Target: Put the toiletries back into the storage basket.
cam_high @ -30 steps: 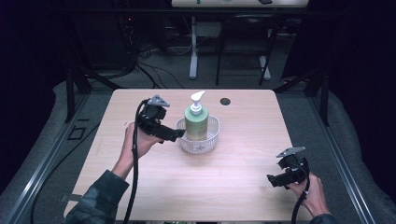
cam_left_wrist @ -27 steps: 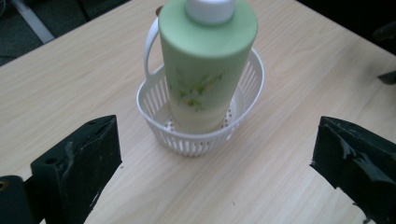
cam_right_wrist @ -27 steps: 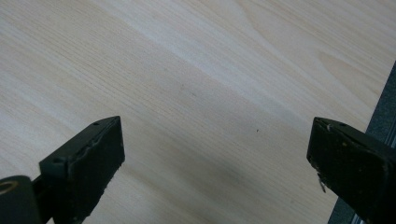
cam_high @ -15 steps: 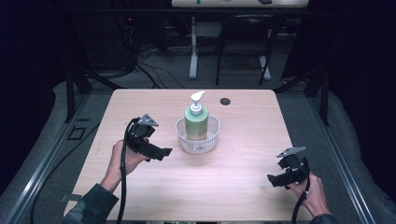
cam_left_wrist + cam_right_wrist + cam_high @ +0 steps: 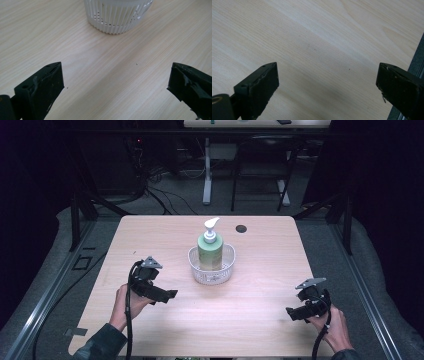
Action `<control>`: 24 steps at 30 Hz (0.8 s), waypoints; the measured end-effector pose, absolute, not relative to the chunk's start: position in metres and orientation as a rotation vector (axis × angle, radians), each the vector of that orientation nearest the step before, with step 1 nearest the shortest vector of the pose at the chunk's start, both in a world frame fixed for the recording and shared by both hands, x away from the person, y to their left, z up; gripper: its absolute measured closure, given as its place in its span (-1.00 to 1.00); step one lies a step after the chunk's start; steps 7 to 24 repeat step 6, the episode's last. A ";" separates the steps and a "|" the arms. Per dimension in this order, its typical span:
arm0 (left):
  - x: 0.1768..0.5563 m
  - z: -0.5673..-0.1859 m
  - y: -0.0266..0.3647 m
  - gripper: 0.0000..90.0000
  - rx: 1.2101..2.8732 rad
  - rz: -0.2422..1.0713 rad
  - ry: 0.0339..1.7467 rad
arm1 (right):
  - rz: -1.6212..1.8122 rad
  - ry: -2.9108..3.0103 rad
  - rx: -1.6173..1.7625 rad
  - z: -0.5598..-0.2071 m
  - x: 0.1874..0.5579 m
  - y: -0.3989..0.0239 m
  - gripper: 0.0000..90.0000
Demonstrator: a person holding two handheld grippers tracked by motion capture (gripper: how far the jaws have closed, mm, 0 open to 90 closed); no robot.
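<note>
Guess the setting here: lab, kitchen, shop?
Probably a lab or recording rig, not a home. The wooden table stands alone in a dark room, cables trail across the floor behind it, and another desk's legs show at the back. A hand-held claw points to data capture.

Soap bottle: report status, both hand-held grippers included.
Left hand-held gripper open, empty, off the white basket. Right hand-held gripper open, empty, near table edge. Soap bottle upright in basket. Nothing in the way.

The left claw (image 5: 170, 295) has drawn back from the basket (image 5: 212, 270).
</note>
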State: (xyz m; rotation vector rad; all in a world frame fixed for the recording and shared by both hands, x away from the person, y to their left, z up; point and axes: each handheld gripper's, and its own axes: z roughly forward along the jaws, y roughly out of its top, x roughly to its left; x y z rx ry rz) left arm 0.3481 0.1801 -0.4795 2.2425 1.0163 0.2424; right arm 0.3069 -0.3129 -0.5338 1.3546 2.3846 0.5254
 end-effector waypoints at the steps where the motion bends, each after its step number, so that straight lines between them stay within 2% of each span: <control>1: 0.349 -0.480 0.181 -1.00 2.250 0.234 1.013 | 0.525 2.387 1.353 -0.534 0.307 -0.312 -0.91; 24: 0.351 -0.485 0.182 -1.00 2.232 0.230 1.031 | 0.521 2.389 1.355 -0.535 0.307 -0.312 -0.91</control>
